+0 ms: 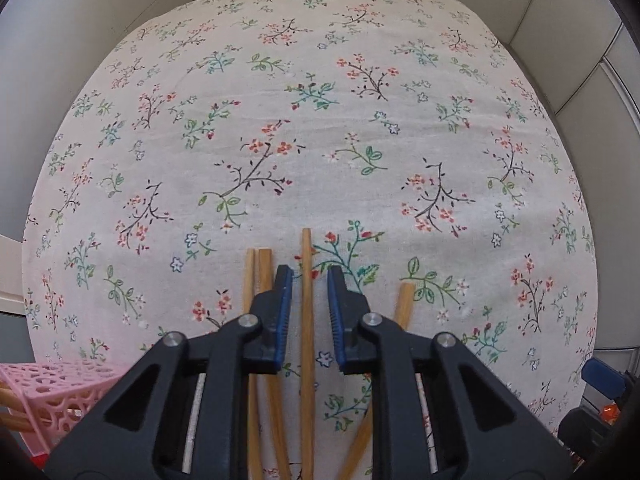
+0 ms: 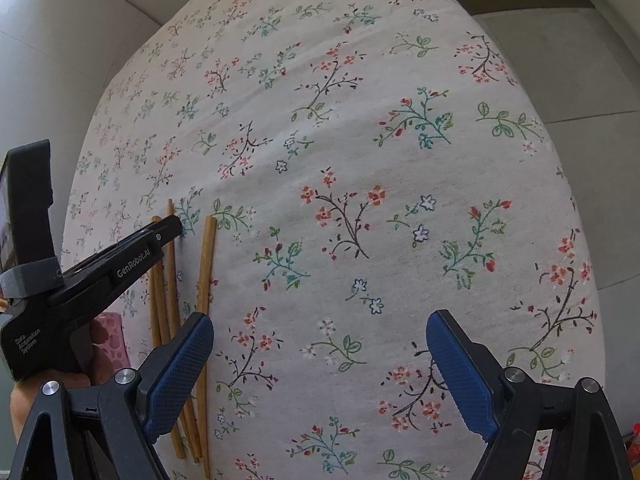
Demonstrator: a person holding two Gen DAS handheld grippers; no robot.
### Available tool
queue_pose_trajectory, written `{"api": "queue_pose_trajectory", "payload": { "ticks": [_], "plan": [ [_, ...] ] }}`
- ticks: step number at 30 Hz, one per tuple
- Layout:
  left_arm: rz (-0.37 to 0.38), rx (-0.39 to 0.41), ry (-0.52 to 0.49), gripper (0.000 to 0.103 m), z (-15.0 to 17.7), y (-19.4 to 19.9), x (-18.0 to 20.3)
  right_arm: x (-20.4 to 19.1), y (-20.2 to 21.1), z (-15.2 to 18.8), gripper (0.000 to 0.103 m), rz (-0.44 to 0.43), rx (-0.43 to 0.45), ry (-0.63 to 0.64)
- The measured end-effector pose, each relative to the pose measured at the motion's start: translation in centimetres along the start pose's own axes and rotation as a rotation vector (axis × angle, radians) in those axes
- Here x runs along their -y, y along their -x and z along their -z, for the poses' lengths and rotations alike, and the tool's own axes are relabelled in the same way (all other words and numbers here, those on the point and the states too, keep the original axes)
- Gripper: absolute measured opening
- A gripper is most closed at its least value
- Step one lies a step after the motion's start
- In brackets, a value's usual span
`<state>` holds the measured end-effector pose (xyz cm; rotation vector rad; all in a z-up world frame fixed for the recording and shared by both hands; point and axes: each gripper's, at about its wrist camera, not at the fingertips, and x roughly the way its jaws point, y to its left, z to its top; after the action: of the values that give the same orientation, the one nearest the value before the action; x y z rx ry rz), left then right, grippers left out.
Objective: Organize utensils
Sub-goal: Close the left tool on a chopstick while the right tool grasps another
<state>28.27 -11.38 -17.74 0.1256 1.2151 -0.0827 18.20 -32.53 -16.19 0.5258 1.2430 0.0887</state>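
Your left gripper [image 1: 309,292], jaws slightly apart, straddles one chopstick [image 1: 307,320] on the floral tablecloth [image 1: 320,120], the pink basket [image 1: 52,392] showing only there, while your right gripper [image 2: 320,376] gapes wide, empty, beside the chopsticks [image 2: 206,280].

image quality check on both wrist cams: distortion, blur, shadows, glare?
Left wrist: heavy fisheye bowing, dark corner vignette; left hand-held gripper and chopsticks sharp, soft even light, no glare. Right wrist: same bowing, tablecloth edges softer, faint shadows beside chopsticks, right hand-held gripper crisp.
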Motion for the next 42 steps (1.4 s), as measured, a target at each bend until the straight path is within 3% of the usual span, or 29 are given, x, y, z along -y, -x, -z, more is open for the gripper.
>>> {"api": "queue_pose_trajectory", "payload": {
  "ticks": [6, 11, 19, 42],
  "plan": [
    [-0.005, -0.008, -0.009, 0.019, -0.3, -0.2, 0.3, 0.3, -0.3, -0.2, 0.091, 0.009, -0.008, -0.010],
    [0.003, -0.021, -0.027, 0.006, 0.0, -0.2, 0.6, 0.3, 0.1, -0.1, 0.091, 0.014, 0.003, -0.007],
    [0.045, -0.019, -0.012, 0.006, 2.9, 0.9, 0.0, 0.1, 0.7, 0.6, 0.091, 0.018, 0.010, 0.000],
    [0.206, 0.168, -0.047, 0.006, 10.5, 11.0, -4.0, -4.1, -2.0, 1.5, 0.091, 0.029, -0.029, 0.052]
  ]
}}
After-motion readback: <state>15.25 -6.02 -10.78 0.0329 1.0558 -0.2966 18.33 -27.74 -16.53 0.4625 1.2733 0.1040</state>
